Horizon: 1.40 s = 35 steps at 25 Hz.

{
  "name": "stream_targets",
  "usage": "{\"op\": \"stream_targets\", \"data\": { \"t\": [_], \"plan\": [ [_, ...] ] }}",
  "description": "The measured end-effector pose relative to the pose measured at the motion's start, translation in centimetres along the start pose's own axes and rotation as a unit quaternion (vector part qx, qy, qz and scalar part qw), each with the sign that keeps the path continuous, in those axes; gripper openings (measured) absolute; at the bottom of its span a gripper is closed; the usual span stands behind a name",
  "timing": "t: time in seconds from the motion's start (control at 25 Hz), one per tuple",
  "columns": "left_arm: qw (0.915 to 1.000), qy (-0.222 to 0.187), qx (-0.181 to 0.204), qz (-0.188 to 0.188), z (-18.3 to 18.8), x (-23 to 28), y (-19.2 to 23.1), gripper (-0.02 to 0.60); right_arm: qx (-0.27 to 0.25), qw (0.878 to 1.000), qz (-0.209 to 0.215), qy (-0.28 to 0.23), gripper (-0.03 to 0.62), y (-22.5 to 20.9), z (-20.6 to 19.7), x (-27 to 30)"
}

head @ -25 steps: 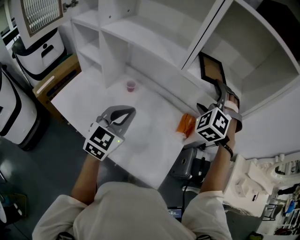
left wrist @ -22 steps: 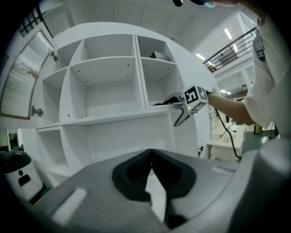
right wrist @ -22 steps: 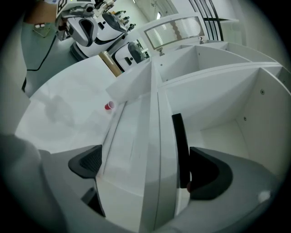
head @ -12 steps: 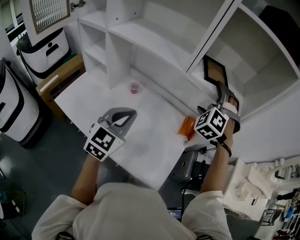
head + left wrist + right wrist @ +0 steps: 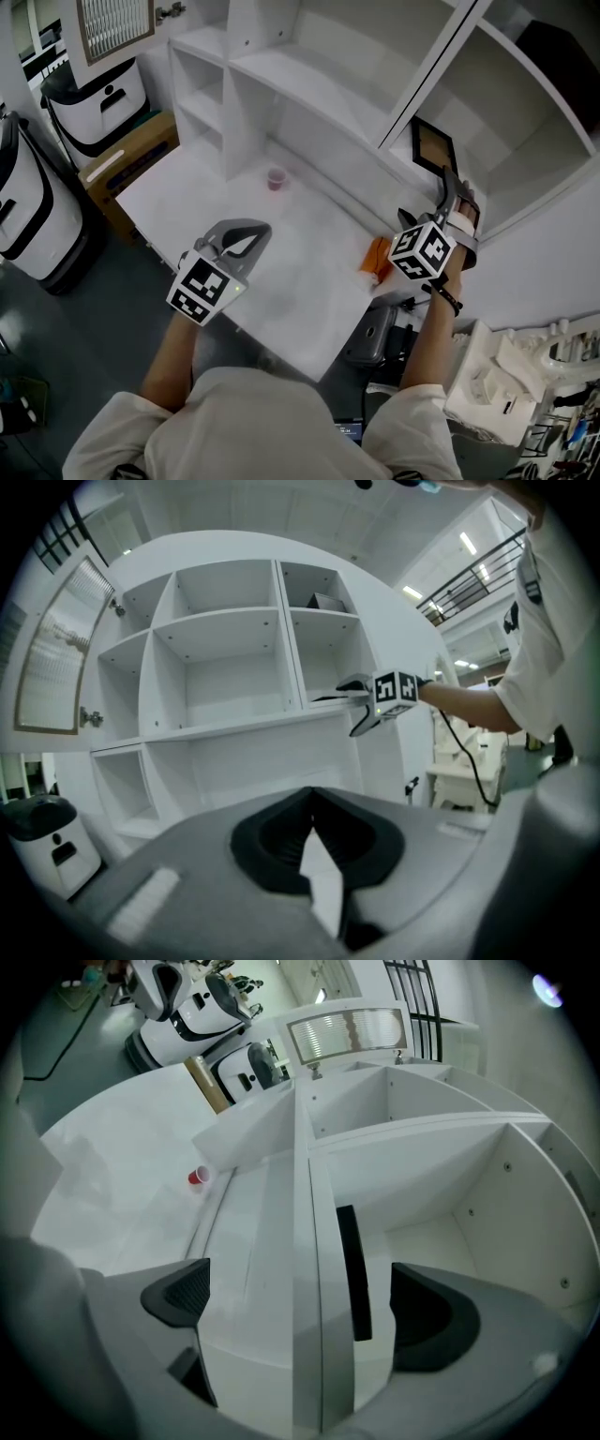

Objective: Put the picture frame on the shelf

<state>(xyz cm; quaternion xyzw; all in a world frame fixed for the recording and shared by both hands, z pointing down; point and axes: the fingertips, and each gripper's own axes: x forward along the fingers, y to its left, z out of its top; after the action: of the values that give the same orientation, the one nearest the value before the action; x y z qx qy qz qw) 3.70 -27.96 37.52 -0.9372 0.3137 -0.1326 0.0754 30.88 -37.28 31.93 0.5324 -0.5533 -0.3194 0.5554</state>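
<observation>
The picture frame (image 5: 433, 147) stands upright in a right-hand compartment of the shelf (image 5: 323, 92), beside the divider. The right gripper (image 5: 450, 183) is released, its jaws wide apart near the frame. The left gripper (image 5: 246, 232) is clenched and empty over the front edge of the surface (image 5: 300, 291).

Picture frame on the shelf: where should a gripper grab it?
Probably by its thin front edge, coming straight in from the open front of the shelf. The picture frame stands edge-on beside the divider, so the jaws can pinch its flat faces; the divider blocks the side.

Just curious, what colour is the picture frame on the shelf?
Picture frame: black border, brown centre; clearest in head view.
</observation>
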Motion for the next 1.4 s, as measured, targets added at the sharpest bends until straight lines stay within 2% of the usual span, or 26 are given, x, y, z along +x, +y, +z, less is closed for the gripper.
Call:
{"op": "stream_targets", "data": {
  "t": [0.36,0.6,0.68,0.88,0.96,1.04,1.2,1.4],
  "plan": [
    [1.0,-0.003,-0.002,-0.003,-0.7,-2.8,-1.0,0.003,0.01,1.0,-0.006,0.002,0.592,1.2,1.0,-3.3],
    [0.9997,-0.006,0.002,-0.024,-1.4,-4.6,-2.5,0.003,-0.017,0.999,-0.047,-0.01,0.581,2.1,2.0,-6.9],
    [0.9995,-0.008,0.002,-0.031,-1.5,-5.2,-3.0,0.003,-0.007,0.999,-0.049,-0.004,0.522,2.7,1.9,-8.0],
    [0.9987,-0.014,0.004,-0.048,-1.4,-6.3,-4.1,0.003,0.02,0.999,-0.034,0.008,0.498,4.4,1.4,-10.5],
    [0.9983,-0.017,0.004,-0.056,-1.5,-6.5,-4.8,0.003,0.034,0.999,-0.029,0.011,0.455,5.0,1.1,-11.5],
    [0.9977,-0.018,0.005,-0.065,-1.7,-6.7,-5.6,0.003,0.051,0.998,-0.022,0.013,0.365,5.7,0.9,-12.6],
    [0.9969,-0.021,0.005,-0.076,-2.1,-7.7,-6.8,0.003,0.07,0.997,-0.01,0.018,0.347,7.6,0.6,-14.5],
    [0.9966,-0.025,0.001,-0.079,-2.6,-9.2,-8.1,0.003,0.099,0.995,0.006,0.004,0.243,9.8,1.6,-17.1]
  ]
}}
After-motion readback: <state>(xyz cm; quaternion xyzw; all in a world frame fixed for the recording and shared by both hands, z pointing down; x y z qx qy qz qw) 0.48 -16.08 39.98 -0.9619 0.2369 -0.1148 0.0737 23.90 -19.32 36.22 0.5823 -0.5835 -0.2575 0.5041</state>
